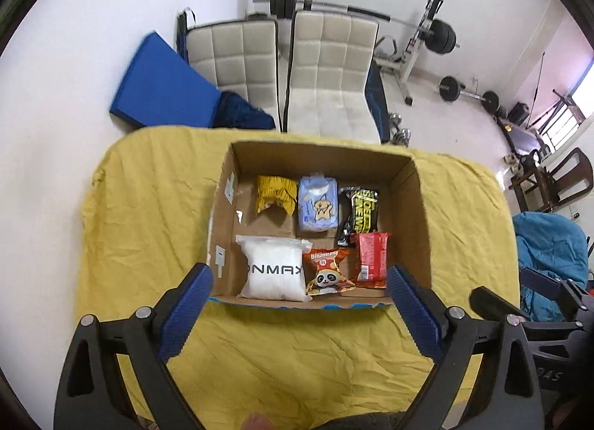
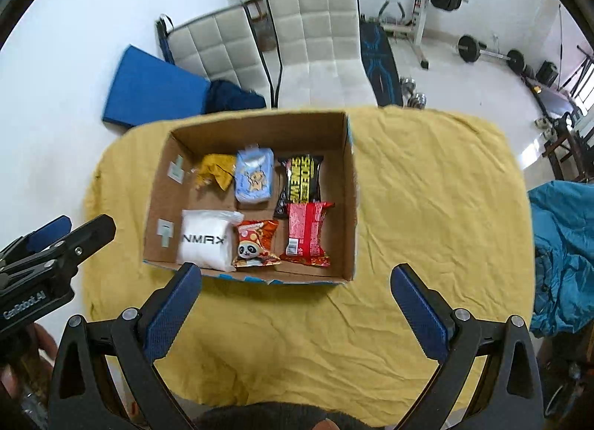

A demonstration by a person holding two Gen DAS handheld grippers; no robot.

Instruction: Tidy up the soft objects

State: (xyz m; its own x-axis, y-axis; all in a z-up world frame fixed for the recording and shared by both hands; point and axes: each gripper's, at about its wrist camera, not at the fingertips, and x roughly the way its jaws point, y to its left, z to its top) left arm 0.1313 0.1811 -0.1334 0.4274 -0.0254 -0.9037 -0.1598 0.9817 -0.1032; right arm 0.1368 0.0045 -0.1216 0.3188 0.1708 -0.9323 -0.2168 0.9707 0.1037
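Note:
An open cardboard box (image 1: 417, 203) (image 2: 351, 185) stands on a table under a yellow cloth (image 1: 148, 207) (image 2: 427, 207). Inside lie several soft packs: a white pouch (image 1: 274, 268) (image 2: 204, 240), an orange panda snack bag (image 1: 326, 272) (image 2: 256, 244), a red packet (image 1: 371, 259) (image 2: 308, 233), a black and yellow packet (image 1: 358, 211) (image 2: 300, 181), a light blue pack (image 1: 317, 203) (image 2: 254, 175) and a yellow cloth item (image 1: 274, 192) (image 2: 217, 170). My left gripper (image 1: 300, 281) is open and empty, just before the box's near wall. My right gripper (image 2: 297, 277) is open and empty, at the near wall too.
Two white padded chairs (image 1: 330, 69) (image 2: 315, 40) stand beyond the table. A blue mat (image 1: 163, 84) (image 2: 148, 84) leans at the wall on the left. Weight equipment (image 1: 427, 32) fills the far right. A teal cloth (image 2: 564, 255) lies at the right.

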